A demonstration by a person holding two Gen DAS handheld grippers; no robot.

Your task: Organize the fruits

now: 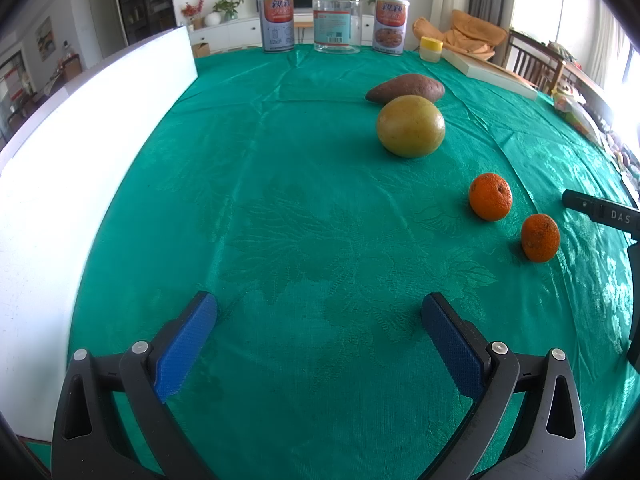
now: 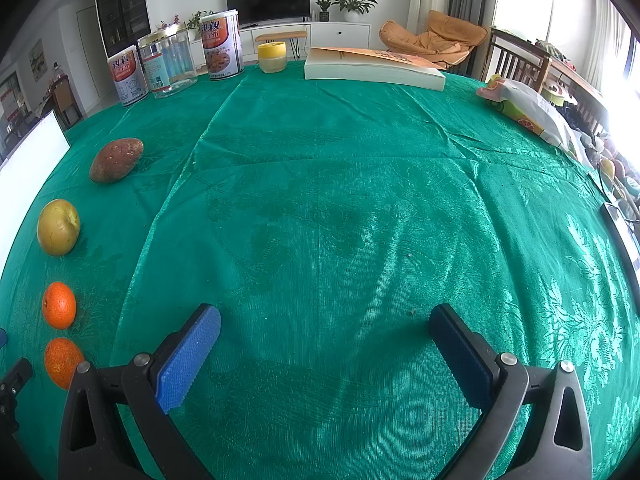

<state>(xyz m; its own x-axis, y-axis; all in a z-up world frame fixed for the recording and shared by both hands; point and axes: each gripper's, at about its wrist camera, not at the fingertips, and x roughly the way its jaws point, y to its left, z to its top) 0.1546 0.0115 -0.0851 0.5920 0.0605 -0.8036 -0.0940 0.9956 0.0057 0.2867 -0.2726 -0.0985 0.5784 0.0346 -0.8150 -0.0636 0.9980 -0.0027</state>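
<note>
Four items lie in a row on the green tablecloth [image 1: 280,200]: a brown sweet potato [image 1: 405,88], a yellow-green round fruit [image 1: 410,125], and two oranges [image 1: 490,202] [image 1: 540,237]. In the right wrist view the same row runs down the left edge: sweet potato [image 2: 116,160], yellow fruit [image 2: 58,227], oranges [image 2: 59,305] [image 2: 62,361]. My left gripper [image 1: 319,310] is open and empty, low over bare cloth, left of the row. My right gripper [image 2: 325,322] is open and empty, right of the row.
Two tins [image 1: 277,24] [image 1: 391,26] and a clear jar [image 1: 337,21] stand at the far edge, with a yellow-lidded pot [image 2: 272,57] and a book [image 2: 372,69]. A white board [image 1: 60,152] borders the left. A snack bag [image 2: 524,105] lies at the right.
</note>
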